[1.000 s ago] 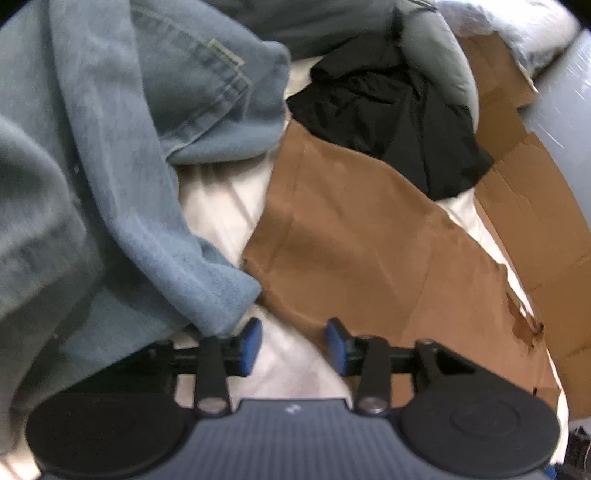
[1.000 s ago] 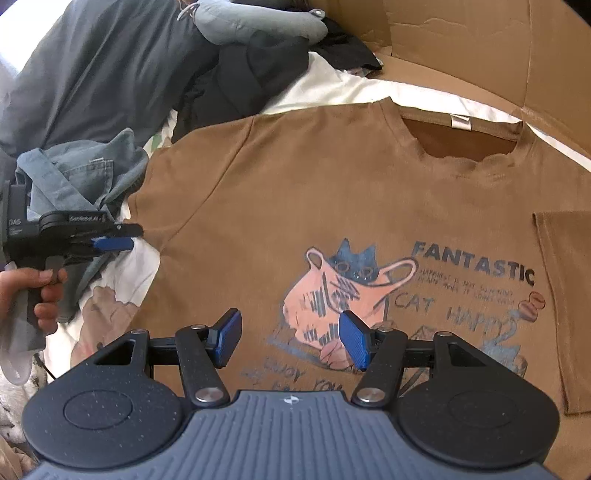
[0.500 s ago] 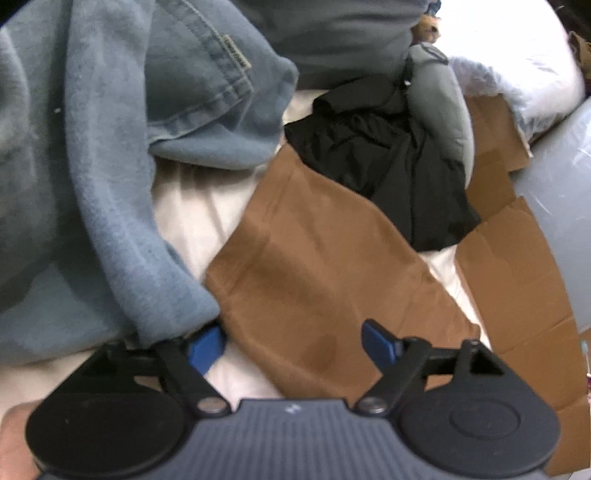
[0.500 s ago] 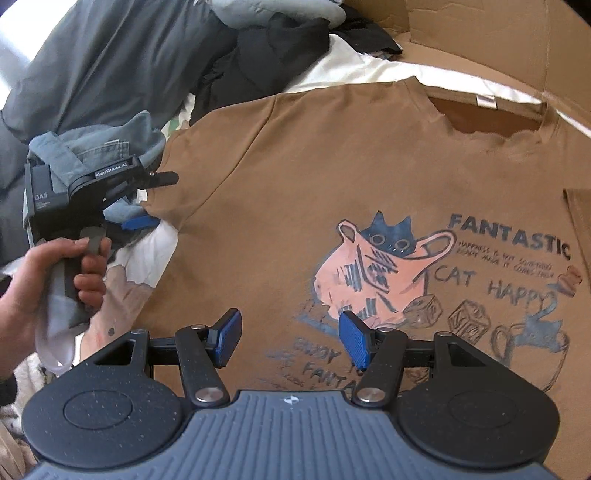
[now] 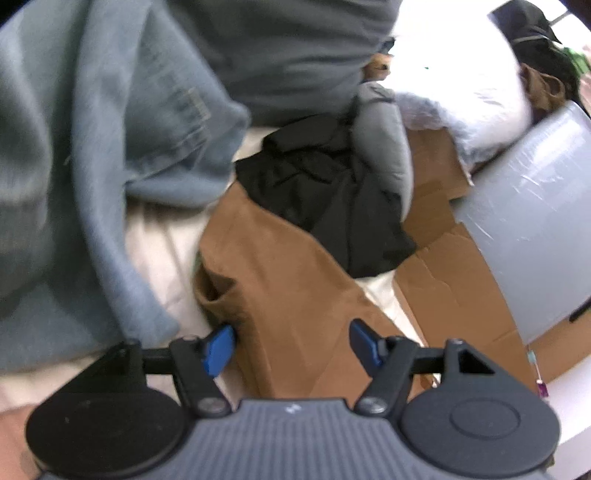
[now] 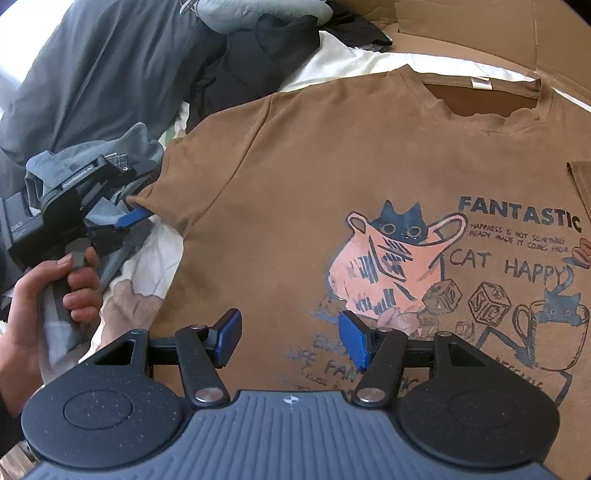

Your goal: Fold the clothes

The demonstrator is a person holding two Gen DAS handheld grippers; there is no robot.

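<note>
1. The brown T-shirt (image 6: 303, 177) lies spread flat, print side up, on a white sheet (image 6: 159, 258), with its neck opening toward the cardboard (image 6: 480, 33) at the far edge.
2. The right tool (image 6: 290, 341) hangs over the lower part of the shirt's front, its blue pads apart with a clear gap between them and nothing gripped. The brown cloth lies below the gap. The printed cat-in-a-pot picture sits just beyond its fingertips.
3. The left tool (image 5: 291, 341) is at the end of the shirt's sleeve (image 5: 280, 280). Its jaws are closing, with the sleeve's cloth lying between them. The left pad touches the sleeve's rumpled hem, while the right pad stands clear above the cloth, so the sleeve is not pinched.
4. From the right wrist view, the left tool (image 6: 135, 218) is seen side-on at the sleeve's tip, held by a hand (image 6: 48, 295) around its handle.
5. A heap of blue denim (image 5: 92, 166) lies just beside the left tool, on its left, hanging over the sheet.
6. A black garment (image 5: 325, 195) lies crumpled beyond the sleeve, overlapping the shirt's far shoulder edge.
7. A grey garment (image 6: 110, 66) lies piled behind the denim, well away from the right tool.
</note>
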